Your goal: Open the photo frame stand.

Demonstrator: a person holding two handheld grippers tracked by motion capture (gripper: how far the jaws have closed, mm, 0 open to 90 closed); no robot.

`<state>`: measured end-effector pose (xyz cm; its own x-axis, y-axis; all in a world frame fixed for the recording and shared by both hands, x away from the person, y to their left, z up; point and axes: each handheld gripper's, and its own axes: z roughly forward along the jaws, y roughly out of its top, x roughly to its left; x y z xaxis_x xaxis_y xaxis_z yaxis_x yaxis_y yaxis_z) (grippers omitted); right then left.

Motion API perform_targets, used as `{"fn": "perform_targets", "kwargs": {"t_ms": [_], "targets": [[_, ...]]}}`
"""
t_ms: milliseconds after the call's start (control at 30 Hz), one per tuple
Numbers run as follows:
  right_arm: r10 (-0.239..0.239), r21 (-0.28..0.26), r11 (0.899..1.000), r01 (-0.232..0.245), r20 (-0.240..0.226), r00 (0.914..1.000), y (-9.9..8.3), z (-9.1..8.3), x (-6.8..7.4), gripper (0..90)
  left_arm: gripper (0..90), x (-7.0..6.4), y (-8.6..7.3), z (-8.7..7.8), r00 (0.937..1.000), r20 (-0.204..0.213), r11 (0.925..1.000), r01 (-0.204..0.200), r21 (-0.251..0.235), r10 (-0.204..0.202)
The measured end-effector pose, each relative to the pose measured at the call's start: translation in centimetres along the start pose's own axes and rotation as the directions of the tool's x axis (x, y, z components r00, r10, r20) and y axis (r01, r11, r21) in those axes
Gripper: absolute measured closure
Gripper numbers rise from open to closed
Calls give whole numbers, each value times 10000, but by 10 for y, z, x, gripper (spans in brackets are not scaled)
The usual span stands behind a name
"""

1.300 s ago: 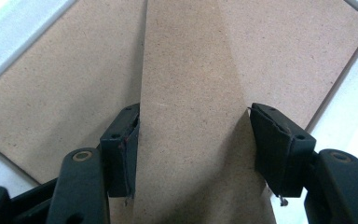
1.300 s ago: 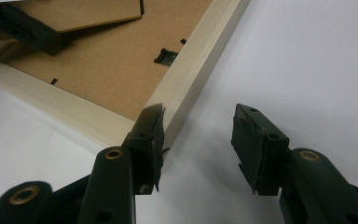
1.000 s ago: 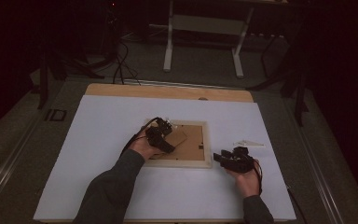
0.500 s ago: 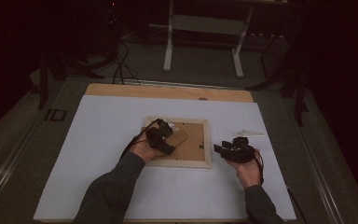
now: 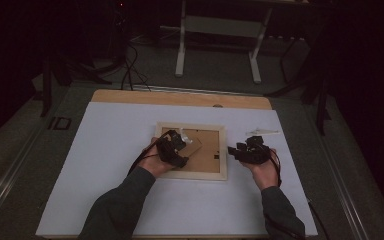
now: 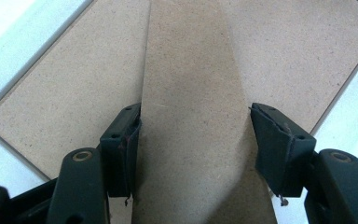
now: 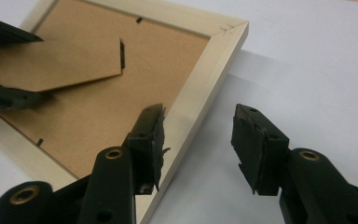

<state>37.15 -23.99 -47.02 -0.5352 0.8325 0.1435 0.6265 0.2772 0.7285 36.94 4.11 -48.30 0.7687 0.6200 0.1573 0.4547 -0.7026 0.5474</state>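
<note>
A: Frame (image 5: pixel 192 150) position?

B: Face down near the middle of the white table top (image 5: pixel 105 150), between the two hands. Long axis runs left-right in the high view, edges roughly square to the table edges. Back side is up.

A: Materials?

B: Pale raw wood moulding, flat rectangle, mitred corner joints visible in the right gripper view. Backing board (image 7: pixel 102 102) is brown fibreboard, matte and finely speckled. Small dark tabs sit along its edge.

A: And the stand piece?

B: Stand leg (image 6: pixel 196 116) is the same fibreboard: a flat strip, wider near the gripper, tapering away from it. In the right gripper view it lies over the backing board, its cut end pointing toward the frame's right rail.

A: Left gripper (image 5: pixel 172 148)?

B: Over the left half of the frame. Jaws straddle the stand leg. One pad touches its edge, the other stands just off the opposite edge. So jaws apart, not clamped.

A: Right gripper (image 5: pixel 247 151)?

B: Just beside the frame's right rail, at about its mid-height. Jaws apart: one over the inner edge of the rail, the other over bare table outside it. Can't tell whether the pad touches the wood.

A: Anything else on the table?

B: A small white piece (image 5: pixel 262 132) lies beyond the right hand, near the far right corner. Too small to identify.
</note>
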Motion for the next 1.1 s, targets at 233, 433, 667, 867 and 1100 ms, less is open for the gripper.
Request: {"fn": "perform_targets", "kwargs": {"t_ms": [233, 433, 667, 867, 1100], "targets": [[-64, 250, 9997, 71, -245, 9997, 5, 11, 0, 552, 390, -5, -2, -3, 9995, -279, 9997, -156, -212, 150], [-21, 439, 9990, 36, -337, 9994, 12, 17, 0, 559, 390, -11, -6, -6, 9979, -609, 9984, -272, -493, 242], [360, 613, 9976, -327, -539, 9979, 17, 24, -4, 562, 390, -17, -10, -10, 9944, -986, 9960, -453, -768, 376], [539, 894, 9948, -480, -645, 9965, 20, 29, -7, 561, 390, -20, -12, -12, 9919, -1163, 9941, -617, -892, 511], [704, 1026, 9929, -607, -933, 9931, 23, 34, -7, 568, 390, -24, -15, -12, 9894, -1347, 9915, -701, -1096, 551]]}}
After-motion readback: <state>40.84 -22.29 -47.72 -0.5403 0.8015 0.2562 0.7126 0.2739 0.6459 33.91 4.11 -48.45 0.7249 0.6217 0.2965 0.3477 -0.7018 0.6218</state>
